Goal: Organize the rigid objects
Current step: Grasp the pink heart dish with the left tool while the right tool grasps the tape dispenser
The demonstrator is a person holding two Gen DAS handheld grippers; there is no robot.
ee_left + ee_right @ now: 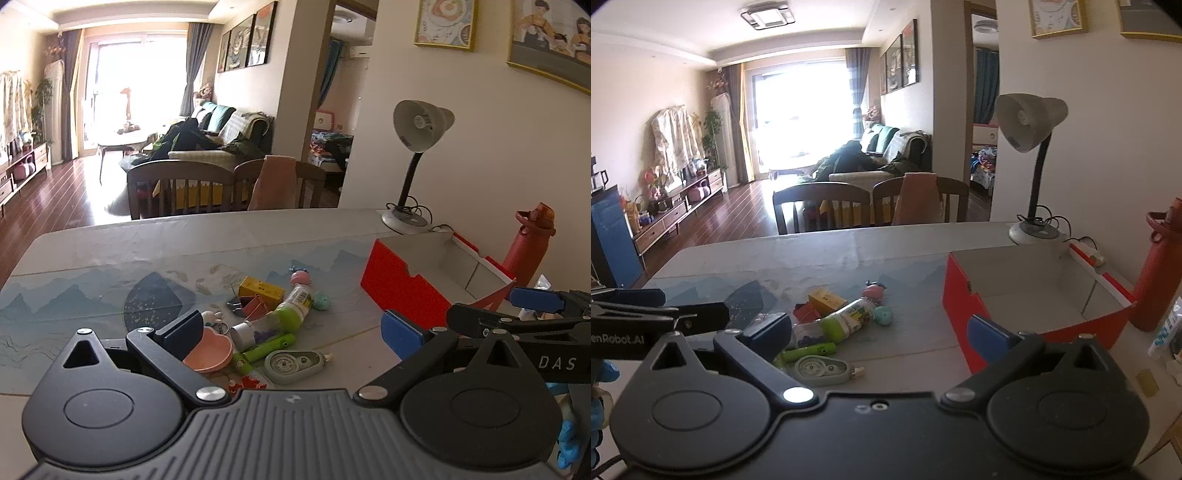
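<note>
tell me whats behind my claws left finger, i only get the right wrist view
observer: a pink heart bowl, open side up.
operator: anything nearer than it
observer: small red pieces, just nearer than the bowl.
operator: left claw holding anything
observer: no, the left claw is open and empty.
</note>
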